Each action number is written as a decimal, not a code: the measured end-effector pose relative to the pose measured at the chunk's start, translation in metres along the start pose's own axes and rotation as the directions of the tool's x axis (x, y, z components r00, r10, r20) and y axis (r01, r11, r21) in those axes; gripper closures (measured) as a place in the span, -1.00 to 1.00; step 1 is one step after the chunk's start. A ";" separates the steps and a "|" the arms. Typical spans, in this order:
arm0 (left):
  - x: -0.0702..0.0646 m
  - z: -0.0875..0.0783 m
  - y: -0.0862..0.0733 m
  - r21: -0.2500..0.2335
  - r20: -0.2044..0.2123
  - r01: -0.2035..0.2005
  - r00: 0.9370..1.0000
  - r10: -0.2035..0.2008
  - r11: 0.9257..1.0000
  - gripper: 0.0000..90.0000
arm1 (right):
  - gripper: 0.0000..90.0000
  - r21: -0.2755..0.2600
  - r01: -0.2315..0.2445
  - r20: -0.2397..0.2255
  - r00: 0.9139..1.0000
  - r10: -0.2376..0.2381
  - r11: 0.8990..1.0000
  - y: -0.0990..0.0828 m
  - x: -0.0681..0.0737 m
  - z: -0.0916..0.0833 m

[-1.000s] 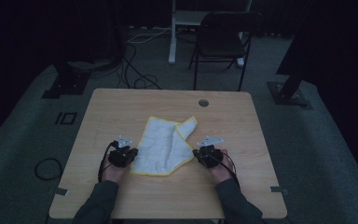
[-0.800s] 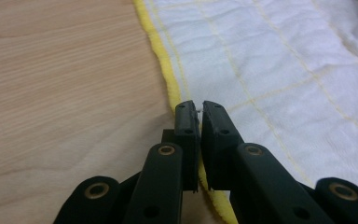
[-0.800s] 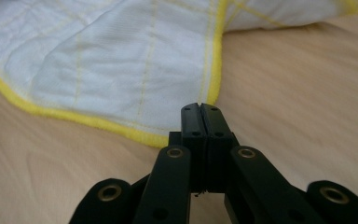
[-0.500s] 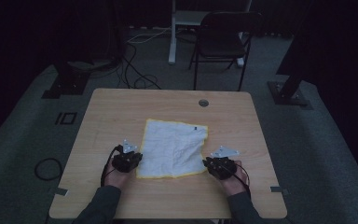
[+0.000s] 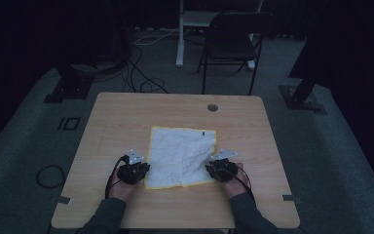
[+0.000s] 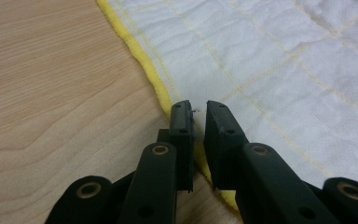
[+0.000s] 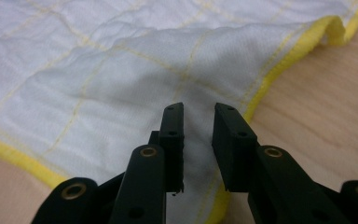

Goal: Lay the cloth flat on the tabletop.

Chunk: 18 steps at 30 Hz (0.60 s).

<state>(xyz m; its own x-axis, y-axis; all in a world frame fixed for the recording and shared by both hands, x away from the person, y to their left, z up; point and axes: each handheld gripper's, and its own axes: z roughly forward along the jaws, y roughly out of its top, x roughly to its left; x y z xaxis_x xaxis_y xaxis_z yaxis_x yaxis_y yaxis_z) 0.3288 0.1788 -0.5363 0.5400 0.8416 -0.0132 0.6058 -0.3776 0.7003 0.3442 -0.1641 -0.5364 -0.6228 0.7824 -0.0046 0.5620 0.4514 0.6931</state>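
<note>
cloth (image 5: pixel 182 156): flat mid-bench (image 5: pixel 126 112), near corners at both tongs | left tongs (image 6: pixel 196 112): just opening, slightly spread, off hem | right tongs (image 7: pixel 198 116): just opening, spread over cloth, nothing pinched | risk: lifting hands snag hem, rumpling the spread; right edge already curled

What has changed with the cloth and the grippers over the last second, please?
The cloth, folded before, was pulled toward the person and now lies spread flat. Both jaws have just been opening: the left gripper and right gripper let go of its near corners. The table stayed put.
</note>
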 end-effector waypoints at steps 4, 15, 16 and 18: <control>0.000 0.000 -0.001 -0.003 -0.006 0.002 1.000 -0.002 1.000 0.80 | 0.67 0.007 -0.017 -0.004 1.000 0.017 1.000 -0.010 0.000 -0.010; 0.001 -0.003 -0.004 0.000 -0.017 0.004 1.000 -0.004 1.000 0.74 | 0.66 0.020 -0.042 -0.013 0.999 0.042 0.999 -0.028 0.015 -0.029; 0.000 -0.004 -0.005 -0.001 -0.017 0.006 1.000 -0.006 1.000 0.75 | 0.66 0.019 -0.036 -0.012 0.999 0.036 0.999 -0.029 0.016 -0.030; 0.000 -0.006 -0.006 0.002 -0.024 0.001 1.000 -0.001 1.000 0.75 | 0.65 0.016 -0.031 -0.012 0.999 0.031 0.999 -0.031 0.019 -0.031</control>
<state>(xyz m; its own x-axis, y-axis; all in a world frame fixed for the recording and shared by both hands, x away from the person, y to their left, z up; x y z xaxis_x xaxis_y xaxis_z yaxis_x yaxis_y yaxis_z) 0.3212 0.1831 -0.5363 0.5255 0.8508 0.0031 0.6075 -0.3778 0.6987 0.2978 -0.1770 -0.5357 -0.6116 0.7907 0.0258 0.5897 0.4340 0.6811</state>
